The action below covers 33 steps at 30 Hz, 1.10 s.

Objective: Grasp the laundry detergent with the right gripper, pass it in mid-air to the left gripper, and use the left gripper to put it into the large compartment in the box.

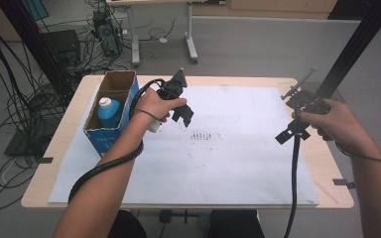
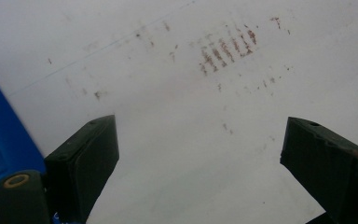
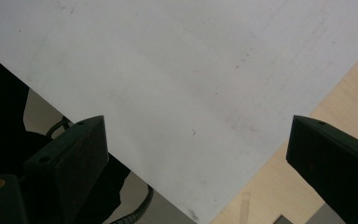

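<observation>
A: Starting near. Right gripper (image 1: 291, 133) at the table's (image 1: 327, 163) right edge, hand raised, jaws pointing down at the white sheet (image 1: 238, 163). In the right gripper view the jaws stand wide apart, nothing between them, sheet corner and wood below.

B: Left?

A: Left gripper (image 1: 182, 110) mid-left, forearm reaching in from the bottom, wrist bent so the jaws tip down toward the sheet. Left gripper view (image 2: 200, 172): jaws released, empty, brown scuff marks (image 2: 226, 49) ahead, blue wall of the box (image 2: 0, 140) at the edge.

B: The thing being worked on?

A: Blue bottle (image 1: 109, 113) with a white cap, standing upright in the near compartment of the cardboard box (image 1: 106, 136), just beside the left hand. Far compartment looks empty.

B: Progress?

A: My read: bottle is boxed, both grippers free, so either placement is done or a pick-up hasn't begun. Can't tell which. Nothing else on the sheet to move.

B: Beyond that?

A: Floor, cables, desk legs.
</observation>
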Tool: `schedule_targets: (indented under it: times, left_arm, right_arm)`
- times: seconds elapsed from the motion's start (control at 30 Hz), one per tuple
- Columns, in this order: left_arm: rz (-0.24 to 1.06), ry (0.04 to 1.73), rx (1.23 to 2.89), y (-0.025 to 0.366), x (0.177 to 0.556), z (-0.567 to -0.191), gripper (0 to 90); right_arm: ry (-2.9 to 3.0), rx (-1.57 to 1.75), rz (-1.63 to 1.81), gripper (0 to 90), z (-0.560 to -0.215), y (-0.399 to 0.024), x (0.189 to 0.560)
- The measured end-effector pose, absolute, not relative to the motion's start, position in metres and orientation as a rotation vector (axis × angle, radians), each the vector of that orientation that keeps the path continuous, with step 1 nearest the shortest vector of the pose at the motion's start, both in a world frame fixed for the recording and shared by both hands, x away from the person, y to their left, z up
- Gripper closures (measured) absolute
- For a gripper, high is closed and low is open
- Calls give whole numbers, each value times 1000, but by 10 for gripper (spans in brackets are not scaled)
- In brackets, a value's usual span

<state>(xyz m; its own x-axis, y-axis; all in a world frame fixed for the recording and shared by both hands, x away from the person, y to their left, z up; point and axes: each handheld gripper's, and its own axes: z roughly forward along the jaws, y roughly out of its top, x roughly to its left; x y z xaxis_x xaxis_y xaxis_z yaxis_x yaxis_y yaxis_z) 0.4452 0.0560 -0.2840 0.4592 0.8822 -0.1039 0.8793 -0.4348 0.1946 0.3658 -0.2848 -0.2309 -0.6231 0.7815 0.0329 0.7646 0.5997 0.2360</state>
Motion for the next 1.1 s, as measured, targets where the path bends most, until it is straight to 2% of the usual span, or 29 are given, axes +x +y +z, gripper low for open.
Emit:
schedule_targets:
  times: [0.6, 1.1]
  left_arm:
    - [-1, 1502, 2512, 46, 443, -296, 116]
    - [-11, 1510, 2507, 47, 442, -301, 117]
  right_arm:
    - [2725, 1318, 378, 50, -172, -289, 369]
    - [2722, 1322, 378, 51, -165, -287, 370]
